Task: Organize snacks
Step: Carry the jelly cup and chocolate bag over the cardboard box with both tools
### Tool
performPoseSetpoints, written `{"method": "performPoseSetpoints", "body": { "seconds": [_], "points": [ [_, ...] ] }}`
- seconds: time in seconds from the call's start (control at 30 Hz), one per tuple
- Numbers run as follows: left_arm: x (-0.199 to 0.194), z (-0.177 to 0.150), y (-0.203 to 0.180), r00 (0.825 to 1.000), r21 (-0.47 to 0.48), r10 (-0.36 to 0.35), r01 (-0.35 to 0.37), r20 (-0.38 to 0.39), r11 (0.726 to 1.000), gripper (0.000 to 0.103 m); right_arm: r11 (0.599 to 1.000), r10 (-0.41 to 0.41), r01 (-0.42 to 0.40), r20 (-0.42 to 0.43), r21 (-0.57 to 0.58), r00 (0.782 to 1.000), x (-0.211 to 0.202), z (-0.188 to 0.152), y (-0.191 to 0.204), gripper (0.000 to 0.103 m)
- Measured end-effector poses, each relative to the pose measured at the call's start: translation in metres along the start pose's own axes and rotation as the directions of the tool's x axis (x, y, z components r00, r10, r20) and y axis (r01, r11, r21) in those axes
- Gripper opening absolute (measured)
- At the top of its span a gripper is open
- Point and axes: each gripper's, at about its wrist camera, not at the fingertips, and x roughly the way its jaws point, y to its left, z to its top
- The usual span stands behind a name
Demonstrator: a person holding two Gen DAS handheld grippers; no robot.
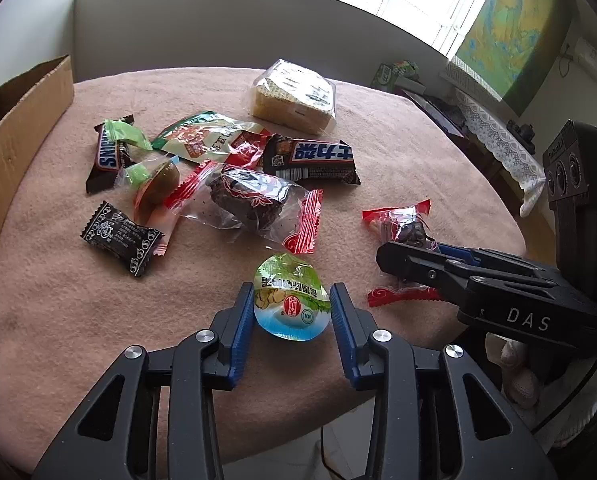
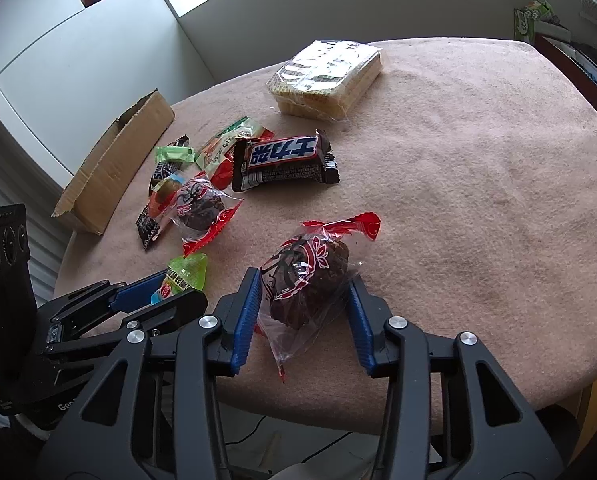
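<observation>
The left hand-held gripper (image 1: 292, 316) has its blue pads set against both sides of a small jelly cup (image 1: 290, 298) with a green and blue lid, pinching it on the pink cloth of the desk (image 1: 398, 152). From the right wrist view only the cup's green edge shows; the rest sits behind that gripper's fingers.

The right hand-held gripper (image 2: 302, 296) straddles a dark cake in a clear wrapper with red ends (image 2: 306, 276). Its left pad touches the wrapper; at the right pad crinkled film reaches the finger, though whether it presses the cake itself is hard to tell. In the left wrist view this snack is mostly covered by the gripper's black fingers.

Further back lies a loose heap: a second wrapped dark cake (image 1: 250, 200), a brown chocolate bar (image 1: 310, 158), a smaller bar (image 1: 106, 156) half under a green candy (image 1: 128, 136), a black candy (image 1: 122, 236), and a red and green packet (image 1: 206, 136) partly buried. A wafer pack (image 1: 294, 96) lies apart, beyond them. An open cardboard box (image 1: 18, 136) stands at the desk's left edge, cut off by the frame, its inside unseen. A gloved hand (image 1: 518, 376) shows under the right gripper
</observation>
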Motion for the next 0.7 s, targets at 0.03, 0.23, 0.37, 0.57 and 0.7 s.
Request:
{"method": "performPoseSetpoints", "body": {
  "seconds": [0.03, 0.23, 0.37, 0.57, 0.7],
  "points": [
    [0.0, 0.0, 0.0, 1.0, 0.001, 0.0, 0.0, 0.001, 1.0, 0.035, 1.0, 0.0, 0.0, 0.001, 0.002, 1.0, 0.0, 0.0, 0.0, 0.042],
    [-0.003, 0.0, 0.002, 1.0, -0.012, -0.002, 0.002, 0.008, 1.0, 0.035, 1.0, -0.009, 0.009, 0.014, 0.01, 1.0, -0.006, 0.001, 0.0, 0.041],
    [-0.008, 0.001, 0.005, 1.0, -0.018, -0.001, 0.001, 0.019, 1.0, 0.035, 1.0, -0.018, 0.018, 0.03, 0.007, 0.999, -0.014, 0.003, 0.003, 0.041],
    [-0.024, 0.003, 0.012, 0.998, -0.027, 0.004, -0.002, 0.057, 1.0, 0.035, 0.999, -0.02, 0.021, 0.063, -0.024, 0.998, -0.027, 0.012, 0.017, 0.041],
    [-0.039, 0.008, 0.02, 0.995, -0.037, 0.015, -0.012, 0.095, 0.999, 0.035, 0.998, -0.008, 0.013, 0.083, -0.061, 0.997, -0.033, 0.022, 0.035, 0.041]
  ]
}}
